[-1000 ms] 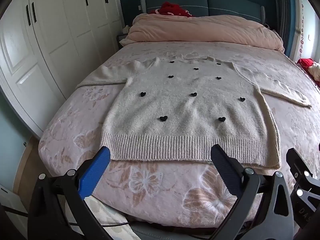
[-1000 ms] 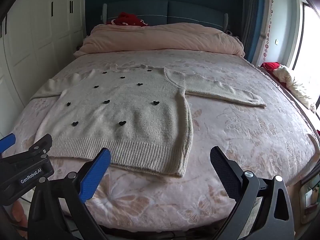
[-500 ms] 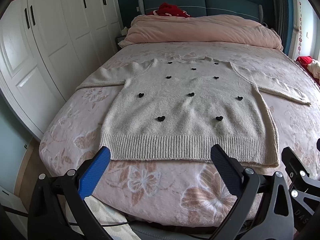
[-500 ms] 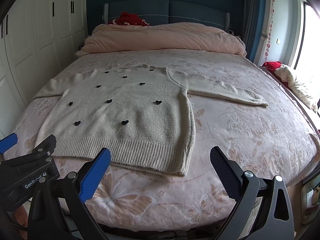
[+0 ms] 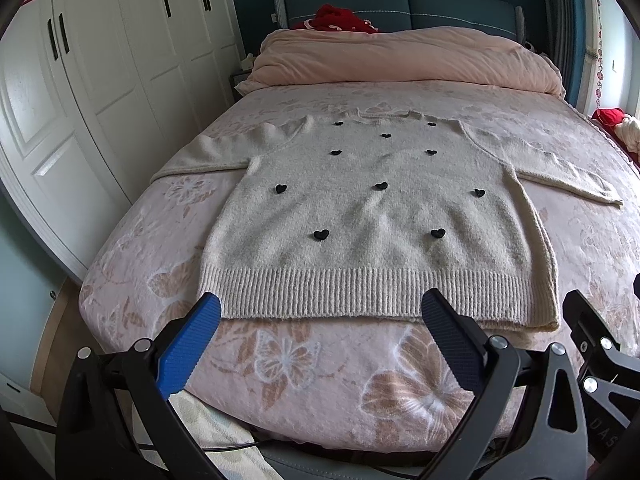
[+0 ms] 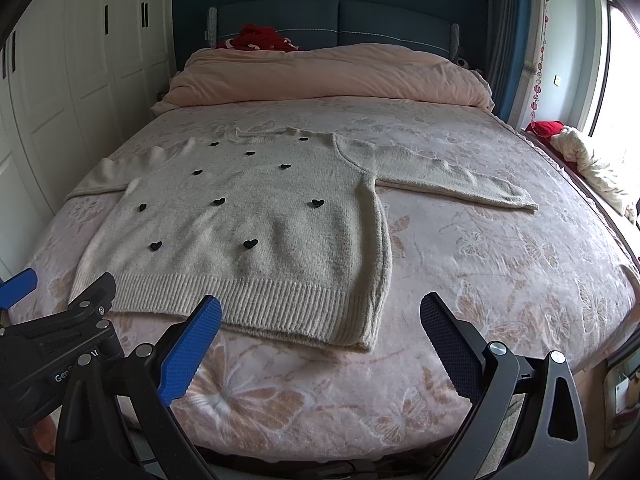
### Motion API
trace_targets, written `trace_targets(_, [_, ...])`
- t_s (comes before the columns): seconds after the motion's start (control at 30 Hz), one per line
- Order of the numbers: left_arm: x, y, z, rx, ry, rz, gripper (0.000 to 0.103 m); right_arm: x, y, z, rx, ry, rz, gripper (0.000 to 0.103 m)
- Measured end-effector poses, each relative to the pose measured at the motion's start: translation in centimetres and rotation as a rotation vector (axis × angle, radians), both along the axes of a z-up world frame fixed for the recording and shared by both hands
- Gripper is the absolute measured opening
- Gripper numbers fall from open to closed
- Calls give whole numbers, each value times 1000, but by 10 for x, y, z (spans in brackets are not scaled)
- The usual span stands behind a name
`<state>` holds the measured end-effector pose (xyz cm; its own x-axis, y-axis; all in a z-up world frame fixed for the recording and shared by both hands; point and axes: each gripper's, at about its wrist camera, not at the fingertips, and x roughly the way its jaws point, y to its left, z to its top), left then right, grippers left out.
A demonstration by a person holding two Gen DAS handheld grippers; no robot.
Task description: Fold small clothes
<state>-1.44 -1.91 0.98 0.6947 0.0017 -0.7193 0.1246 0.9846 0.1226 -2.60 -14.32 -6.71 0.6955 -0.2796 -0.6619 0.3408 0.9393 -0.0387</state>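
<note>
A cream knit sweater with small black hearts lies flat, face up, on the bed, sleeves spread to both sides, ribbed hem nearest me. It also shows in the right wrist view. My left gripper is open and empty, hovering just short of the hem's middle. My right gripper is open and empty, near the hem's right corner. The left gripper's body shows at the lower left of the right wrist view.
The bed has a pink floral cover. A folded pink duvet lies at the headboard, with red cloth behind it. White wardrobes stand on the left. A bench with clothes is on the right.
Both grippers have drifted slightly forward toward the sweater's hem. Both stay open. The sweater has not moved.
</note>
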Motion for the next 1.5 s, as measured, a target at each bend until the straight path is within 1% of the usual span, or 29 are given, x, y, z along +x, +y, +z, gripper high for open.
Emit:
trace_targets(1.2, [-2, 1, -5, 4, 2, 1, 98, 0, 1, -2, 5, 3, 2, 98])
trace_targets(1.5, [-2, 1, -13, 11, 13, -1, 98, 0, 6, -6, 11, 11, 6, 98])
